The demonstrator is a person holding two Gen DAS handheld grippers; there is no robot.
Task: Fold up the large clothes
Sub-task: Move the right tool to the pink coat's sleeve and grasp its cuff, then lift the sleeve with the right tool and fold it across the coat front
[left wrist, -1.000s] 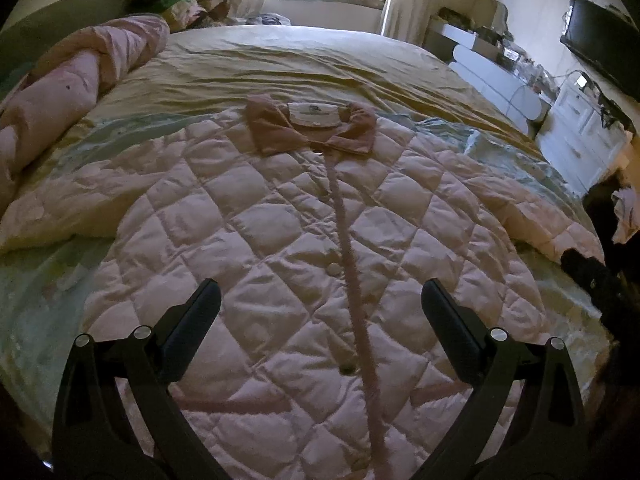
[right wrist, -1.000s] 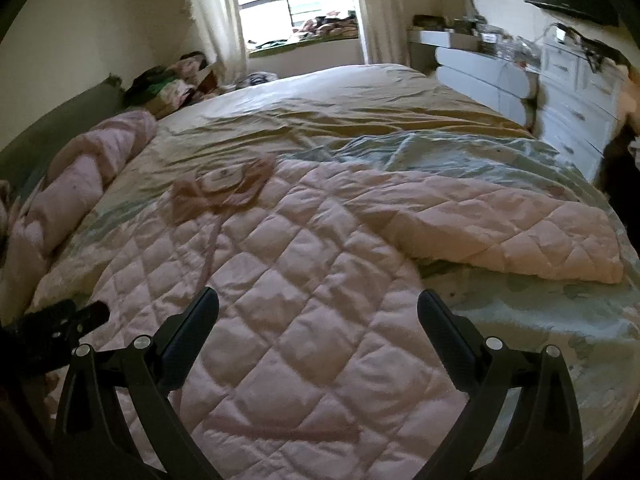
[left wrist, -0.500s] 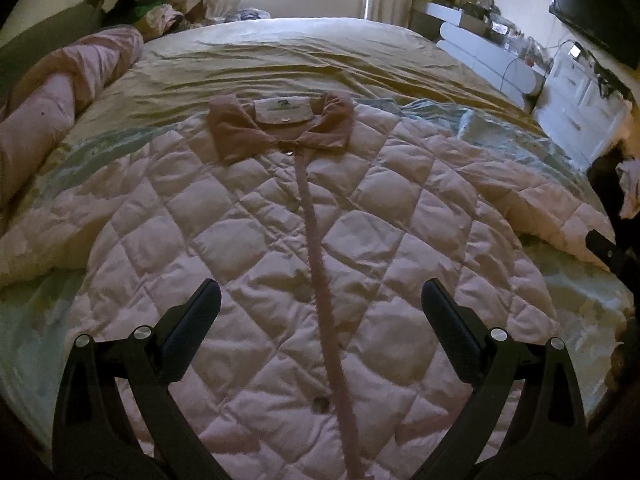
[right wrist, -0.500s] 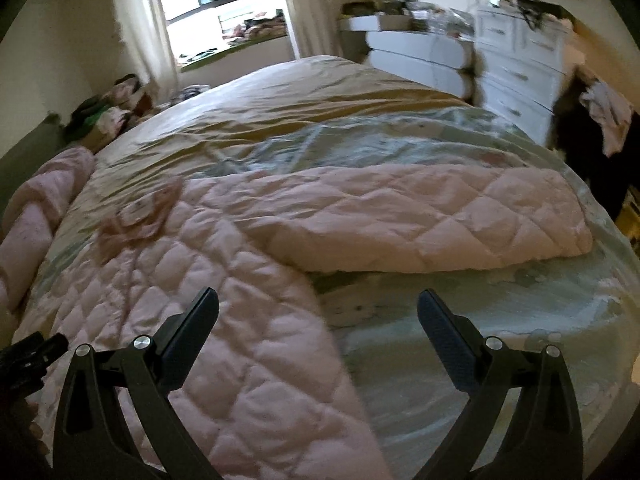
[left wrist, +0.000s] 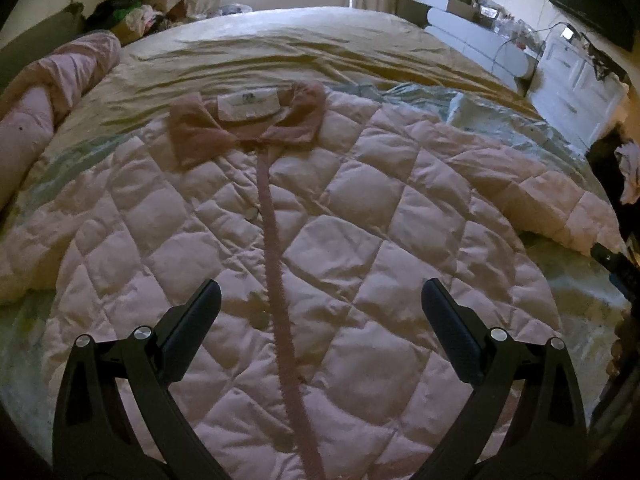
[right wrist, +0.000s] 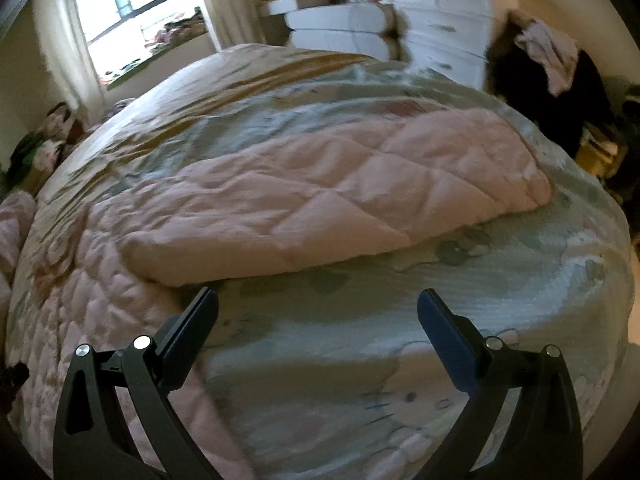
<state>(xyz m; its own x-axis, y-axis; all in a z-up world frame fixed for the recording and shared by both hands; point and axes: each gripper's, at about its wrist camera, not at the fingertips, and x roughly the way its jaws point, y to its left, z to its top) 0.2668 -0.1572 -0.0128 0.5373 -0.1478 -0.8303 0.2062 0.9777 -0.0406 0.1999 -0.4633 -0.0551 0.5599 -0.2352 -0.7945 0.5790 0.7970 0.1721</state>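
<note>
Quilted pink jacket [left wrist: 320, 240] lies flat beneath the spread, empty left gripper [left wrist: 320, 308]; right gripper [right wrist: 318, 312], also spread, faces its sleeve [right wrist: 340, 196]

quilted matt pink cloth coat [left wrist: 320, 232] with fuzzy collar [left wrist: 200, 132]; smooth, faintly sheeny bedsheet [right wrist: 480, 312]; matt black plastic left hand-held gripper [left wrist: 320, 300].

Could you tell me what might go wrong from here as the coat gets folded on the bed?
The right sleeve reaches nearly to the bed's edge; a careless pull could drag it off. The coat is puffy, so folds may spring open. Both the left claw and the right claw are open and holding nothing, so a shallow pinch might slip.
</note>
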